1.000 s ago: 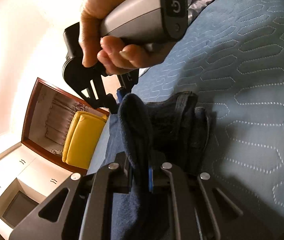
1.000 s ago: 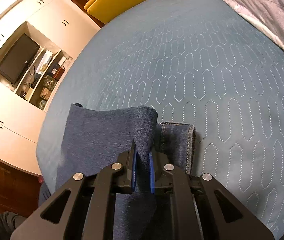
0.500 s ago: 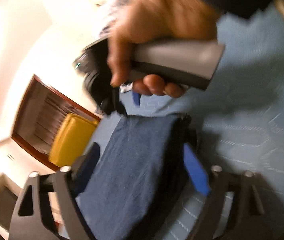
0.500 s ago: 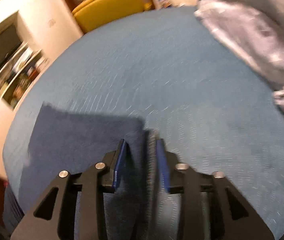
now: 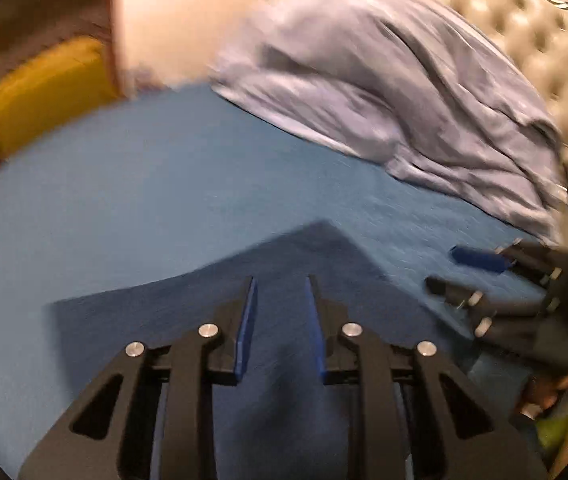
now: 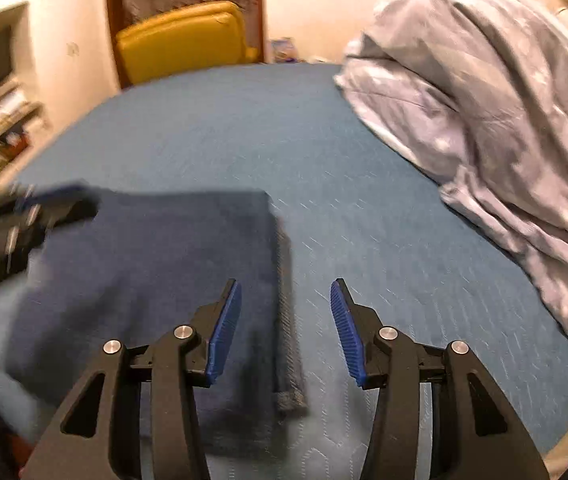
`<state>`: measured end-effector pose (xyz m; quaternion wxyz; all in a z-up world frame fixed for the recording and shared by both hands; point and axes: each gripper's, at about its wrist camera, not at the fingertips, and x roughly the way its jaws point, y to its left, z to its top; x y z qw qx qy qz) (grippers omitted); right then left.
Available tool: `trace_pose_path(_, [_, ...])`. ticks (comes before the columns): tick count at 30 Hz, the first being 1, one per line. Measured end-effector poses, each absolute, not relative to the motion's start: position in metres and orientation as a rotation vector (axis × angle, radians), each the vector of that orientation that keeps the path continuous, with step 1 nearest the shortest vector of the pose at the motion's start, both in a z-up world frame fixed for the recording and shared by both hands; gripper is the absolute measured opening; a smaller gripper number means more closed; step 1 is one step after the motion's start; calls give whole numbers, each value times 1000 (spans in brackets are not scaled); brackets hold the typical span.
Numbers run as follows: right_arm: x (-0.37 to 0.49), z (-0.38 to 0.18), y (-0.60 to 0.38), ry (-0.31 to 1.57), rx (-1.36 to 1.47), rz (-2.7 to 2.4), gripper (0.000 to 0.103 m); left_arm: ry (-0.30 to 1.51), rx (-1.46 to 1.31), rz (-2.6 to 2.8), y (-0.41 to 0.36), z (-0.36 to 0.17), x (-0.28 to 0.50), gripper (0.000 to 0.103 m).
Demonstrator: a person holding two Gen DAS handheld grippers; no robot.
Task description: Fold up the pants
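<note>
I see the blue quilted bed (image 6: 323, 152) bearing the folded dark pants (image 6: 156, 280) flat; a rumpled grey duvet (image 6: 491, 112) lies well apart.

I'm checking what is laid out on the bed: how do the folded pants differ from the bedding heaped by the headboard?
The pants are dark navy; the bedding is pale grey-lilac. The pants lie flat in a tidy rectangle with straight edges; the bedding is bunched up and creased. The pants sit at the near side, below the tongs; the bedding is heaped at the far side, by the headboard. Both rest on the blue quilted cover.

Both claws (image 5: 280, 308) (image 6: 284, 312) apparently empty, parted.
</note>
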<state>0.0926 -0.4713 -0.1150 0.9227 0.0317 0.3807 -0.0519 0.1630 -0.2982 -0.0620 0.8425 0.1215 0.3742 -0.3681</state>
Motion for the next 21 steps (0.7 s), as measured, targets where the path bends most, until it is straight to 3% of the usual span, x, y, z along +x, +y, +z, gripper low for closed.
trace_pose_path(5, [98,-152,-511,868,380,7,47,940,329,-829,-352,-115,219,23])
trace_pose_path(7, [102,-167,-514,902,389,18,47,954,333,-798,-364,-134,225,16])
trace_pose_path(9, [104,-181,-523,923,462,36,45,952,303,-762,-366,-135,240,9])
trace_pose_path(14, [105,-178,-523,919,458,38,44,937,223,-717,-355,-124,253,9])
trace_pose_path(19, [103,-179,-515,929,433,3,46,946,304,-756,-373,-138,247,15])
trace_pose_path(21, [102,-175,-513,927,411,-29,50,966,229,-609,-361,-132,262,25])
